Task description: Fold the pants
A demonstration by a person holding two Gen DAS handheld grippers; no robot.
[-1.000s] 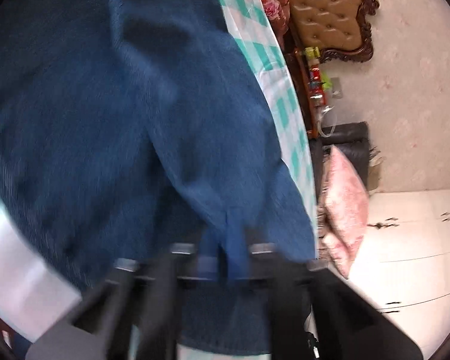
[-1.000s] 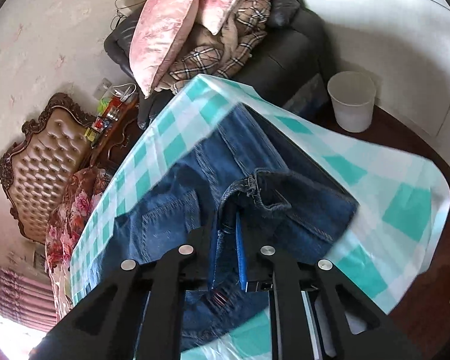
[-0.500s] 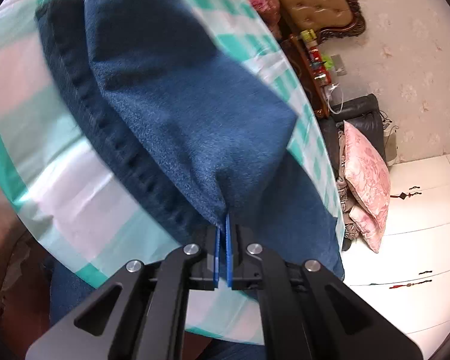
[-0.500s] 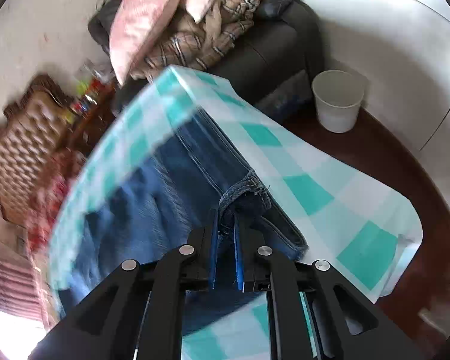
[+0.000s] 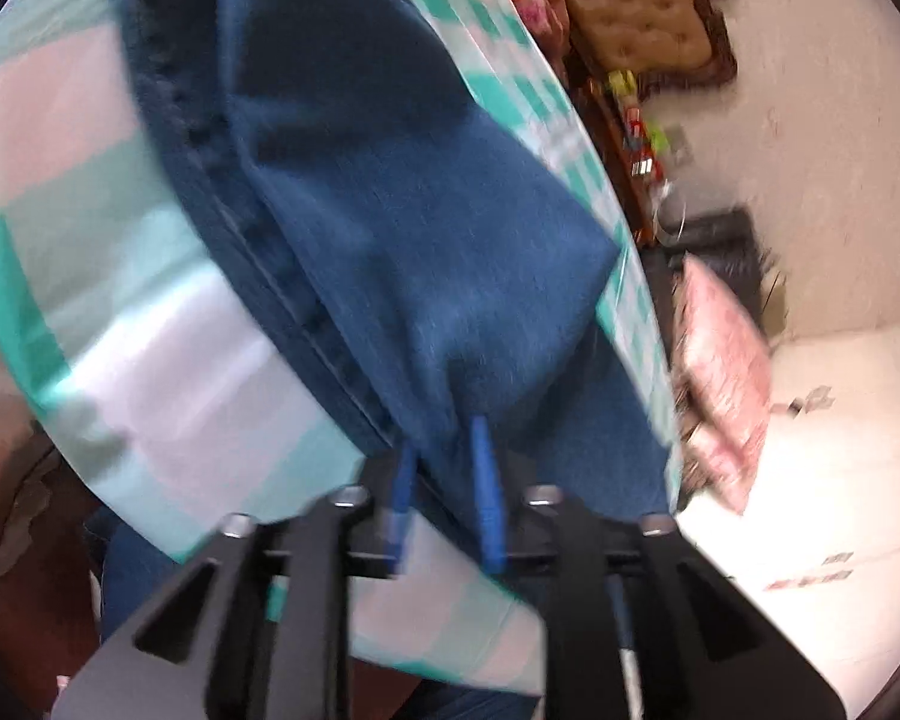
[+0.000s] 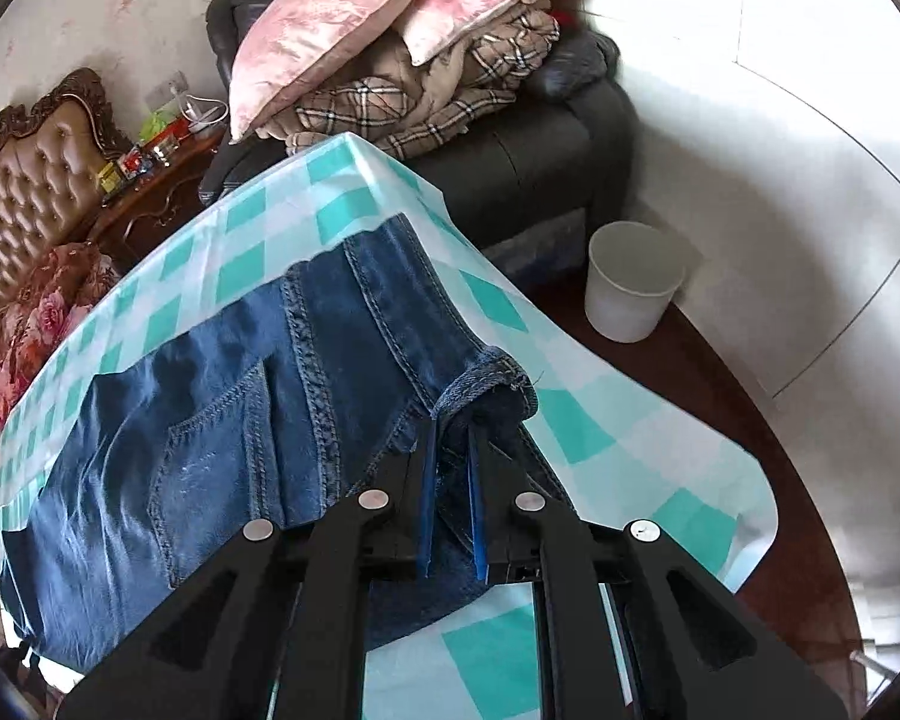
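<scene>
Pants: blue denim, lying doubled on the checked cloth.
Left gripper: fingers parted, fold edge loose between them.
Right gripper: fingers slightly apart around the hem, grip uncertain.
Progress: one fold laid; further folds and smoothing likely remain.

Blur, folds and frame edges

The left wrist view is motion-smeared: the pants lose their stitching, and the small items on the sideboard are unreadable. Denim covers the left gripper fingertips, hiding the grip. In the right wrist view, the right gripper tips vanish under the hem.
</scene>
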